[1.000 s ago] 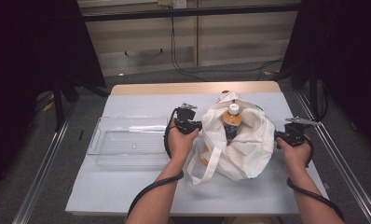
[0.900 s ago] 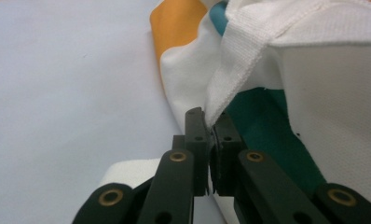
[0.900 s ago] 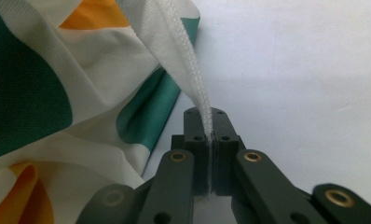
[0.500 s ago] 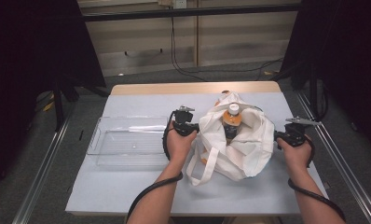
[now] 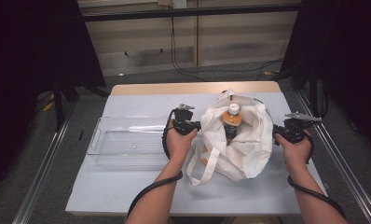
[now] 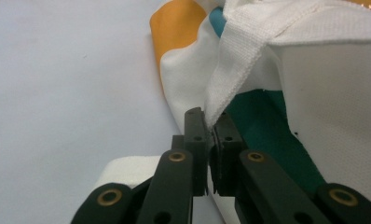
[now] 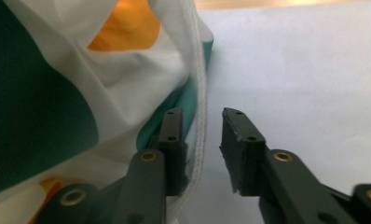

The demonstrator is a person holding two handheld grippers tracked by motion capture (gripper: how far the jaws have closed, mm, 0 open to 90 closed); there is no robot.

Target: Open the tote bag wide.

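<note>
the left claw (image 6: pixel 210 135) is clamped shut on the white strap (image 6: pixel 230 65) of the cloth bag (image 5: pixel 242 140), pinching it right where the strap meets the bag's edge. the right claw (image 7: pixel 202 140) has just been opening: its jaws stand apart, with the bag's corded rim (image 7: pixel 200 107) lying against the inner face of one jaw and clear of the other, so it no longer grips anything.

outward from there, the bag sits on the grey table (image 5: pixel 127 186) between the two hands, its mouth spread wide. a bottle (image 5: pixel 231 122) with a white cap and an orange label stands upright inside it. a clear plastic tray (image 5: pixel 123 142) lies just left of the left hand, with nothing in it.

as i judge it, the bottle is already in the bag and the right side is being let go; the left grip is yet to be released.
</note>
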